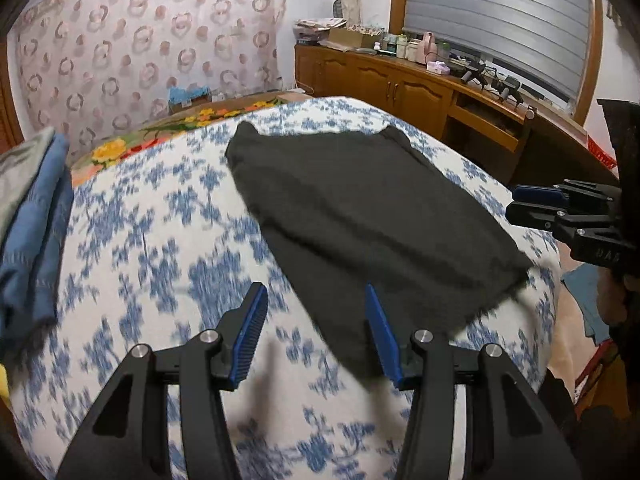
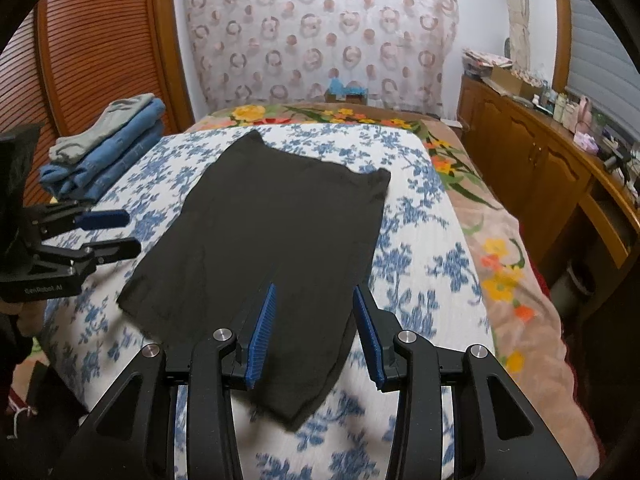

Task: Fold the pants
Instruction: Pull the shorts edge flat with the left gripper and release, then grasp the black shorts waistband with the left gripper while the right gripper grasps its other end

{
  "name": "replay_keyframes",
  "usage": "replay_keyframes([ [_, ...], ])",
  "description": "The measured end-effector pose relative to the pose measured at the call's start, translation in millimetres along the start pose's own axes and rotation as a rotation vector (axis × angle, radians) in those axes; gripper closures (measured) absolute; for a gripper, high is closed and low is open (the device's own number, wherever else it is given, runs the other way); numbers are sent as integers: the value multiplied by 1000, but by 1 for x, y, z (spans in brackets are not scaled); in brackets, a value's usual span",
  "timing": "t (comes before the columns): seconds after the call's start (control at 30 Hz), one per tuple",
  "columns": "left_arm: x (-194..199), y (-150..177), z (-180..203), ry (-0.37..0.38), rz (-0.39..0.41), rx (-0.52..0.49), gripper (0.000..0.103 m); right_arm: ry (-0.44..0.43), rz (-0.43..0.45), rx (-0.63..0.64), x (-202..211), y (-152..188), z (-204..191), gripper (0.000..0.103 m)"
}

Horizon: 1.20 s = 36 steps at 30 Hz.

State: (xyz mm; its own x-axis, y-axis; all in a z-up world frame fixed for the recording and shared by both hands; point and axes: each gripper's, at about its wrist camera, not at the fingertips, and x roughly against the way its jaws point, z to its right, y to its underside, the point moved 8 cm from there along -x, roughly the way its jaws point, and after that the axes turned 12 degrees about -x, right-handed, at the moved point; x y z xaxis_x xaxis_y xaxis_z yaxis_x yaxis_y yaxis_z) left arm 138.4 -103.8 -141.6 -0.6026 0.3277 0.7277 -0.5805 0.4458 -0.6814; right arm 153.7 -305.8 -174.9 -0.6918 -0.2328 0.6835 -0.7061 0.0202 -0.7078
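Your black pants [image 2: 264, 232] lie flat on the bed [image 2: 424, 240], on its blue-and-white floral cover, already doubled into one long panel. In the right wrist view the long axis runs from the near edge of the bed away toward the patterned curtain [image 2: 320, 36], leaning slightly left; the far end is the wider one, with two small raised corners, and the near end narrows to a point by your right gripper. In the left wrist view the same panel slants from lower right up toward the far left.

Your right gripper [image 2: 314, 334] hovers over the near, narrow end with its blue pads spread apart, the cloth showing between them; whether the pads touch the fabric cannot be told. Your left gripper [image 1: 316, 328] is also parted and holds nothing; its right pad sits over the pants' near left edge, its left pad over bare cover. From the right wrist view, the left gripper [image 2: 120, 232] reaches in sideways, just beside the pants' left edge.

A stack of folded jeans [image 2: 100, 160] with a grey garment on top rests at the bed's far left corner. A wooden cabinet [image 2: 532, 168] with bottles runs along the right wall.
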Motion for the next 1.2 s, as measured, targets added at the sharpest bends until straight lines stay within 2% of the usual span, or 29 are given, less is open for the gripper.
replay_keyframes([
  [0.2,-1,20,10,40,-13,31,53,-15,-22,-23,5,21,1,63],
  [0.53,-7,25,25,101,1,63,53,-23,-53,-75,-2,37,8,63],
  [0.63,-7,24,27,122,16,75,64,-28,-54,-79,-1,39,10,63],
  [0.7,-5,23,31,152,25,74,76,-31,-57,-80,-1,41,10,63],
  [0.77,-2,22,32,138,30,56,84,-32,-59,-80,-2,43,10,63],
  [0.83,2,21,31,140,39,61,87,-35,-59,-82,-1,44,9,63],
  [1.2,0,26,26,144,36,87,87,-41,-80,-94,-7,53,5,63],
])
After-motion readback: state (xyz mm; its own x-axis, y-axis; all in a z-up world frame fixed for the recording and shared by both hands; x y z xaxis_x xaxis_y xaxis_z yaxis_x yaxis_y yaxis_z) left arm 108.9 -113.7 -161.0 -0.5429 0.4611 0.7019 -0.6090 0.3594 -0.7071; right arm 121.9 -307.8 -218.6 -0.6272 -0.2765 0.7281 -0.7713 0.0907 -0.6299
